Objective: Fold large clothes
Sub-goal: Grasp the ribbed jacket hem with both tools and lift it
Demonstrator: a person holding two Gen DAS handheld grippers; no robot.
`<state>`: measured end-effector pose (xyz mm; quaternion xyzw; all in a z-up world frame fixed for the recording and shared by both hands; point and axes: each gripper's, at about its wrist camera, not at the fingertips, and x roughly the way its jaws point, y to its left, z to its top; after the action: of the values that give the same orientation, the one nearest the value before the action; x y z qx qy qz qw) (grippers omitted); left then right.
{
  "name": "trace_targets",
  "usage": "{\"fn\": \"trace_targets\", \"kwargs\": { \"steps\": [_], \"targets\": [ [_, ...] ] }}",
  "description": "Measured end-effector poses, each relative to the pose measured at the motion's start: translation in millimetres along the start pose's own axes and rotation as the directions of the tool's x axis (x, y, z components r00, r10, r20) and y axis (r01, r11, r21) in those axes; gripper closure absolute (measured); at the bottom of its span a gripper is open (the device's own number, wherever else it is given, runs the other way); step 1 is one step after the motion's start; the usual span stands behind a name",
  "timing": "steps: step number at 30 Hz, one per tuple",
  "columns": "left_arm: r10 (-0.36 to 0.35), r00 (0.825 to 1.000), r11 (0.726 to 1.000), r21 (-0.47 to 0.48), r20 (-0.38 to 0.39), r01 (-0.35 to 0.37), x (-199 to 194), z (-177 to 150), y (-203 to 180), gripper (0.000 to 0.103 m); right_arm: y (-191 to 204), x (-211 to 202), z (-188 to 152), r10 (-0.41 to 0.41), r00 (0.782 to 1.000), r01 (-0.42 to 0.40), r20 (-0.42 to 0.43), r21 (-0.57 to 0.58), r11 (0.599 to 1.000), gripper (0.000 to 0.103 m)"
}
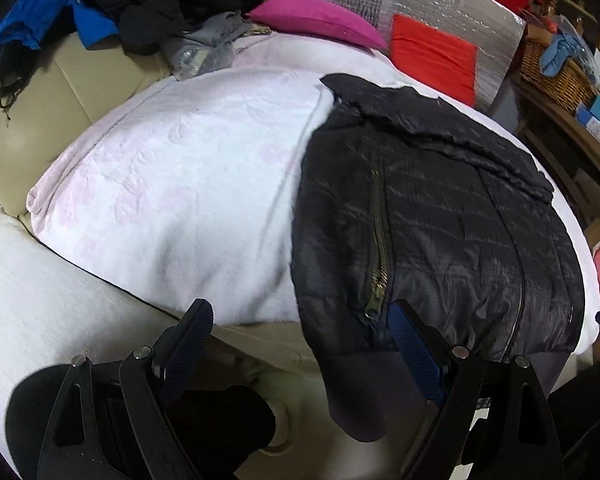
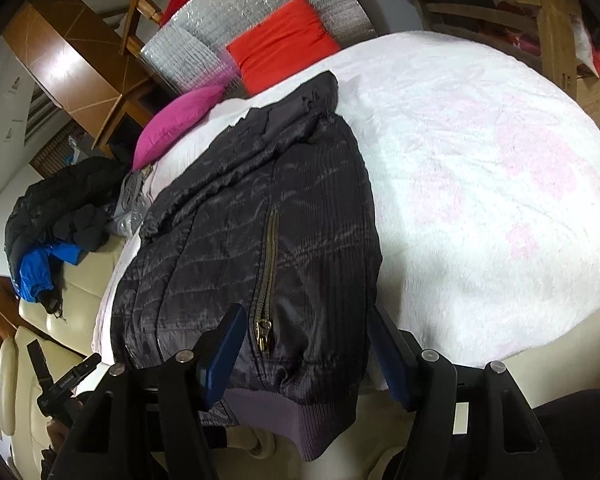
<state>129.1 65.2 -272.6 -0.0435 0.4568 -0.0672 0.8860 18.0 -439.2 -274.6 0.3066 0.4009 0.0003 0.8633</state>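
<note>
A black quilted jacket (image 1: 432, 232) lies flat on a pale pink blanket (image 1: 172, 184), its ribbed hem hanging over the near edge. It has brass pocket zippers. My left gripper (image 1: 300, 332) is open at the jacket's near left corner, the hem lying between its fingers. In the right wrist view the same jacket (image 2: 236, 232) fills the left half of the blanket (image 2: 480, 184). My right gripper (image 2: 304, 340) is open, its fingers on either side of the jacket's near right hem corner. The left gripper (image 2: 60, 384) shows at the far left of that view.
A magenta cushion (image 1: 320, 20) and a red cushion (image 1: 436, 56) lie at the blanket's far side against silver foil insulation (image 1: 440, 4). A pile of black, blue and grey clothes (image 1: 112, 12) sits on the cream sofa (image 1: 40, 120). A wicker basket (image 1: 556, 72) stands right.
</note>
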Motion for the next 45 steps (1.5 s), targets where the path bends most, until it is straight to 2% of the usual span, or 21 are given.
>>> {"fn": "trace_targets", "kwargs": {
  "steps": [5, 9, 12, 15, 18, 23, 24, 29, 30, 32, 34, 35, 36, 37, 38, 41, 43, 45],
  "targets": [
    [-0.011, 0.998, 0.999, 0.05, -0.054, 0.014, 15.2, -11.3, -17.7, 0.015, 0.5, 13.2, -5.3, -0.01, 0.997, 0.011, -0.077, 0.015, 1.0, 0.036],
    [-0.028, 0.994, 0.998, 0.058, -0.103, 0.034, 27.8, -19.2, -23.9, 0.026, 2.8, 23.2, -12.1, -0.034, 0.99, 0.036, -0.139, 0.014, 0.999, 0.036],
    [-0.037, 0.991, 0.998, 0.046, -0.126, 0.043, 34.4, -22.2, -24.8, 0.026, 3.3, 31.4, -16.6, -0.075, 0.98, 0.077, -0.182, 0.006, 0.997, 0.036],
    [-0.068, 0.982, 0.997, 0.028, -0.176, 0.074, 43.0, -25.7, -25.1, 0.026, 1.0, 46.9, -22.5, -0.098, 0.962, 0.107, -0.256, 0.022, 0.994, 0.036],
    [-0.083, 0.974, 0.996, 0.014, -0.208, 0.088, 50.2, -29.2, -24.5, 0.026, 4.1, 59.5, -30.3, -0.078, 0.953, 0.092, -0.293, 0.034, 0.995, 0.035],
    [-0.131, 0.959, 0.991, -0.017, -0.251, 0.131, 60.8, -33.4, -21.5, 0.025, 12.2, 84.3, -41.3, -0.136, 0.93, 0.149, -0.342, 0.011, 0.989, 0.032],
    [-0.139, 0.956, 0.99, -0.023, -0.26, 0.138, 63.4, -34.3, -21.5, 0.025, 12.2, 87.2, -42.5, -0.135, 0.927, 0.152, -0.349, 0.02, 0.988, 0.029],
    [-0.163, 0.95, 0.986, -0.027, -0.265, 0.162, 65.9, -38.9, -20.1, 0.026, 9.0, 101.1, -51.5, -0.11, 0.922, 0.147, -0.37, 0.073, 0.986, 0.028],
    [-0.172, 0.95, 0.985, -0.027, -0.259, 0.171, 64.6, -39.4, -20.2, 0.027, 9.3, 101.4, -53.1, -0.104, 0.925, 0.141, -0.366, 0.076, 0.987, 0.03],
    [-0.187, 0.953, 0.982, -0.026, -0.237, 0.187, 60.0, -39.9, -20.5, 0.044, 10.7, 99.0, -54.9, -0.103, 0.93, 0.135, -0.352, 0.066, 0.989, 0.04],
    [-0.171, 0.958, 0.985, -0.027, -0.229, 0.17, 60.0, -37.2, -19.7, 0.061, 15.8, 93.6, -56.7, -0.112, 0.932, 0.134, -0.344, 0.042, 0.99, 0.058],
    [-0.174, 0.958, 0.985, -0.043, -0.227, 0.169, 59.1, -37.0, -16.6, 0.064, 18.1, 90.9, -58.6, -0.111, 0.932, 0.131, -0.344, 0.036, 0.991, 0.064],
    [-0.186, 0.956, 0.982, -0.062, -0.225, 0.176, 58.2, -36.9, -13.3, 0.067, 22.9, 86.5, -59.5, -0.117, 0.931, 0.133, -0.347, 0.022, 0.991, 0.078],
    [-0.2, 0.953, 0.979, -0.079, -0.226, 0.187, 57.8, -36.5, -10.5, 0.067, 27.4, 82.3, -60.0, -0.154, 0.926, 0.161, -0.345, -0.009, 0.987, 0.084],
    [-0.211, 0.951, 0.977, -0.09, -0.227, 0.195, 57.4, -36.3, -8.4, 0.067, 31.1, 77.6, -61.2, -0.159, 0.926, 0.161, -0.342, -0.024, 0.987, 0.084],
    [-0.208, 0.95, 0.977, -0.093, -0.235, 0.19, 60.2, -38.3, -6.7, 0.062, 35.7, 61.4, -57.6, -0.05, 0.946, 0.056, -0.319, 0.009, 0.998, 0.084],
    [-0.221, 0.936, 0.974, -0.107, -0.275, 0.199, 70.4, -42.2, -4.4, 0.038, 34.8, 58.0, -56.8, -0.011, 0.95, 0.019, -0.312, 0.021, 1.0, 0.082],
    [-0.221, 0.926, 0.974, -0.108, -0.307, 0.197, 78.5, -46.0, -5.7, 0.035, 27.3, 65.1, -57.4, -0.011, 0.943, 0.032, -0.333, 0.057, 0.998, 0.081]
  ]
}}
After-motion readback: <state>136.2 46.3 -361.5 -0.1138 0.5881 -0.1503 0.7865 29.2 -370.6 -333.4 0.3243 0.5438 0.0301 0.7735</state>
